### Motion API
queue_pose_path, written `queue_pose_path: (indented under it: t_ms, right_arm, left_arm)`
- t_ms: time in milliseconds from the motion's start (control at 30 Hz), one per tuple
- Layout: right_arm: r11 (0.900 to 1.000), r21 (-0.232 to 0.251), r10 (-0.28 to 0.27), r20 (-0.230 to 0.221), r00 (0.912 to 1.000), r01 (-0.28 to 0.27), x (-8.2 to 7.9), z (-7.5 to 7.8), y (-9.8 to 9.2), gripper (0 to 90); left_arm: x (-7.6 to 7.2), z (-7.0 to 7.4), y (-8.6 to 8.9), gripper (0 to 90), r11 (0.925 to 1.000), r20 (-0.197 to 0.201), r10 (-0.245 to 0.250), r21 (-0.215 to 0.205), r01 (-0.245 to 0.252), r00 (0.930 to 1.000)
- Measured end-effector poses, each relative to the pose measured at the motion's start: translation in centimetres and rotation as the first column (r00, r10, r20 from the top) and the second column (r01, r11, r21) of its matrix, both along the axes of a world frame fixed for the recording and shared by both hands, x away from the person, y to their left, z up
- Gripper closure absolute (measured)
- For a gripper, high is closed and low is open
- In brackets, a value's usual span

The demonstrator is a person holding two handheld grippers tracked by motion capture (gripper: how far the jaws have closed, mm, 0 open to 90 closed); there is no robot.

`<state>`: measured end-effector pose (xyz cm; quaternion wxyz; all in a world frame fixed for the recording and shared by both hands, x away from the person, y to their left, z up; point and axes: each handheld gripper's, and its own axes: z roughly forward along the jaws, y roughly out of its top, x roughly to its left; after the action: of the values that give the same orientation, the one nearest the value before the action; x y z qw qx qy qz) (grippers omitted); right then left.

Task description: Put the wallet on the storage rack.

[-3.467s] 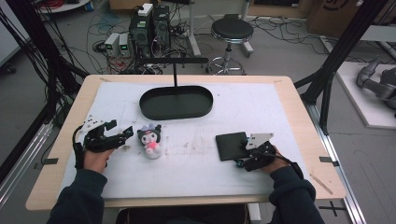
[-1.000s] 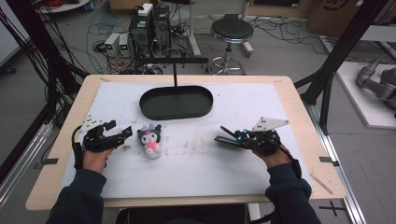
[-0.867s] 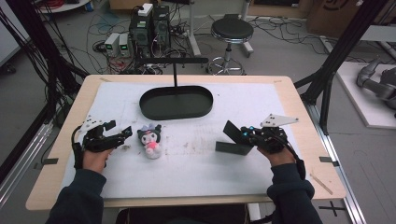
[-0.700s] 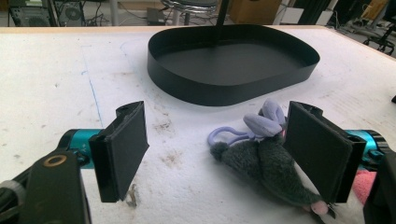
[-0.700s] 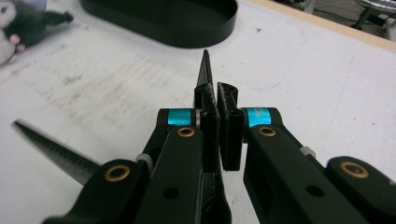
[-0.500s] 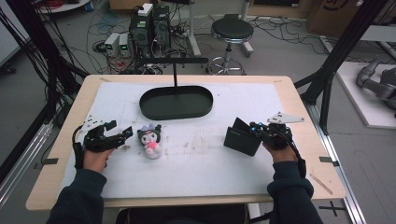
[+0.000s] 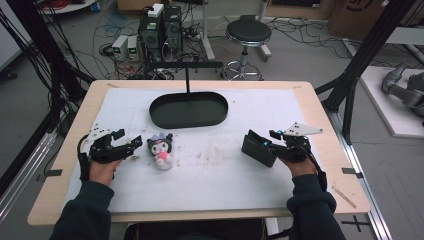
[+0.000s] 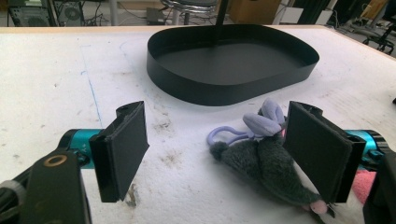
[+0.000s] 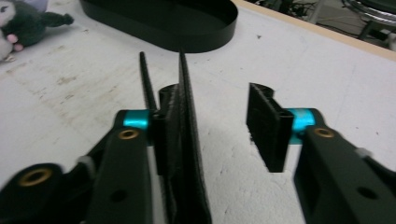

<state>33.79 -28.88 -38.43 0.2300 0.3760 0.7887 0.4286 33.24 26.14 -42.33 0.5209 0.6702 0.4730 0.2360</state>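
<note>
A flat black case stands on edge on the white mat at the right. My right gripper straddles it. In the right gripper view the case leans on one pad while the other pad stands clear of it. The right gripper has just been opening its jaws, so it no longer pinches the case. A dark plush toy with purple ears lies left of centre. My left gripper rests open beside it. In its own view the plush lies near one of the pads of the left gripper.
A black oval tray sits at the back centre of the mat, with a black stand post rising behind it. The tray is beyond the plush, and its wall is ahead of the right jaws. Table edges border the mat.
The right gripper lifted the case from lying flat, tipped it onto its edge, shifted slightly right and down, then its jaws came apart. The left gripper and the plush stayed put.
</note>
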Motion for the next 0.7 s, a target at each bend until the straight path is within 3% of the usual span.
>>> queue_pose_path:
  t_ms: [167,300,367,567,600,633,700]
  right_arm:
    - [0.998,0.059,-0.006,0.01,0.9999,0.005,-0.1,0.1,-0.8,45.9]
    - [0.99,0.113,0.084,0.012,0.9964,-0.085,-0.2,0.1,-0.9,37.0]
    - [0.989,0.082,0.125,0.007,0.9922,-0.125,-0.2,-0.4,-0.5,33.7]
    - [0.992,-0.008,0.125,-0.072,0.9895,-0.126,0.7,-2.2,0.9,30.4]
    - [0.988,-0.041,0.141,-0.112,0.9838,-0.146,1.0,-2.6,1.4,42.8]
    - [0.988,-0.041,0.141,-0.112,0.9838,-0.146,1.0,-2.6,1.4,42.8]
    - [0.985,-0.059,0.157,-0.121,0.9802,-0.165,1.1,-2.8,1.7,59.1]
  left_arm:
    - [0.0,0.0,0.0,21.7,1.0,-0.001,-0.001,-0.001,0.001,1.0]
    - [0.0,0.0,0.0,21.7,1.0,-0.001,0.001,0.003,-0.001,1.0]
    - [0.0,0.0,0.0,21.7,1.0,-0.003,-0.001,0.003,0.001,1.0]
    - [0.0,0.0,-0.1,21.8,1.0,-0.003,-0.006,0.003,0.006,1.0]
    - [0.0,0.0,-0.1,21.8,1.0,-0.001,-0.006,0.002,0.006,1.0]
    - [0.0,0.0,-0.1,21.8,1.0,0.001,-0.009,0.001,0.009,1.0]
    - [0.0,0.0,-0.1,21.8,0.9998,0.008,-0.018,-0.001,0.018,0.9998]
